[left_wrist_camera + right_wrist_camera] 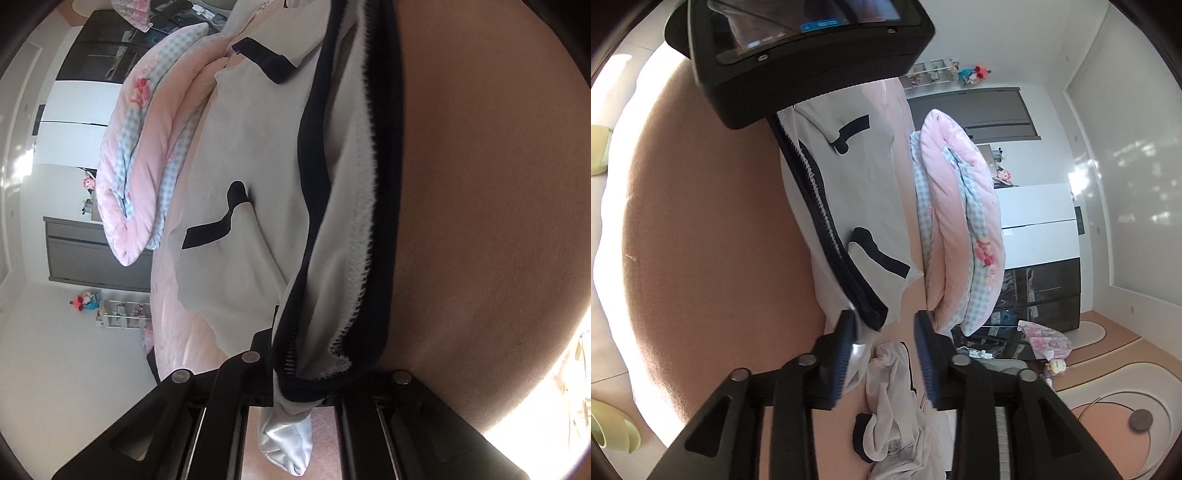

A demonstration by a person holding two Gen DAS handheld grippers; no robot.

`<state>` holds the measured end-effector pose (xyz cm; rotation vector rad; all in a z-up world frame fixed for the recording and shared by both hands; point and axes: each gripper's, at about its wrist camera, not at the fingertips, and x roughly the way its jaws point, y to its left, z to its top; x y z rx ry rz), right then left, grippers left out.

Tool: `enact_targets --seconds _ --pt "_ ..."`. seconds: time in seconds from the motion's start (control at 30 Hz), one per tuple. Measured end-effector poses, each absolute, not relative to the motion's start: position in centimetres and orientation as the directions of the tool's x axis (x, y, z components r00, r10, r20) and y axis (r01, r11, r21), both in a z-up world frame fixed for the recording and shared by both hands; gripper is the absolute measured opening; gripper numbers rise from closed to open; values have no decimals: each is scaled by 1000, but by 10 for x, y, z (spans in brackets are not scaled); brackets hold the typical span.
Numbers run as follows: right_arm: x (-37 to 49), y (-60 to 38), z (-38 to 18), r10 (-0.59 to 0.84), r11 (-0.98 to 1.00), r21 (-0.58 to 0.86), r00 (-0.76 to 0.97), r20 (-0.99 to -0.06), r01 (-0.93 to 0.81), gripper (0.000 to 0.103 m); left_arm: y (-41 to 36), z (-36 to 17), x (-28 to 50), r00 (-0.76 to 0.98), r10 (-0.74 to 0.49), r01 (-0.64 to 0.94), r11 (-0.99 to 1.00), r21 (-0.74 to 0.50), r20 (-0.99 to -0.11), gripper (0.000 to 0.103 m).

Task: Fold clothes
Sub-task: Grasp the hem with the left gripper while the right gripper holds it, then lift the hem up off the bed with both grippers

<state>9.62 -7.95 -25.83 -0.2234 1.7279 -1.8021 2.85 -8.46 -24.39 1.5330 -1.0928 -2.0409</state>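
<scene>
In the left wrist view, our left claw (286,373) pinched the grey jacket (251,155), spread on the bed (498,221) towards twelve o'clock. In the right wrist view, our right claw (884,321) stood spread around its corner; we judged it should bite the hem squarely before lifting.
</scene>
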Motion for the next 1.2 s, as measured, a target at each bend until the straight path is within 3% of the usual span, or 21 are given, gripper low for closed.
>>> enact_targets --seconds 0.03,0.23,0.4,0.63,0.83,0.93,1.0,1.2 --pt "96 -80 -259 -537 50 -943 -788 -302 328 63 -87 -240 27 -334 -668 -156 -656 738 -664 2" --pt "93 -86 -273 -513 58 -943 -801 -310 328 64 -121 -206 16 -280 -513 -11 -844 537 -811 5" --pt "82 -95 -277 -483 37 -937 -814 -322 348 64 -133 -194 13 -276 -485 38 -868 495 -830 5" --pt "58 -103 -277 -463 31 -957 -845 -270 288 76 -105 -212 25 -322 -629 -81 -726 683 -707 6" --pt "49 -105 -288 -484 83 -982 -855 -187 168 77 -87 -234 41 -403 -739 -153 -527 836 -539 8" --pt "48 -106 -291 -478 79 -984 -860 -176 157 77 -86 -243 43 -411 -760 -167 -481 861 -504 9" --pt "45 -109 -290 -454 64 -982 -871 -188 179 77 -88 -250 44 -395 -762 -171 -488 856 -513 9" --pt "24 -113 -277 -357 6 -933 -871 -338 359 77 -70 -262 50 -432 -812 -136 -372 918 -392 7"
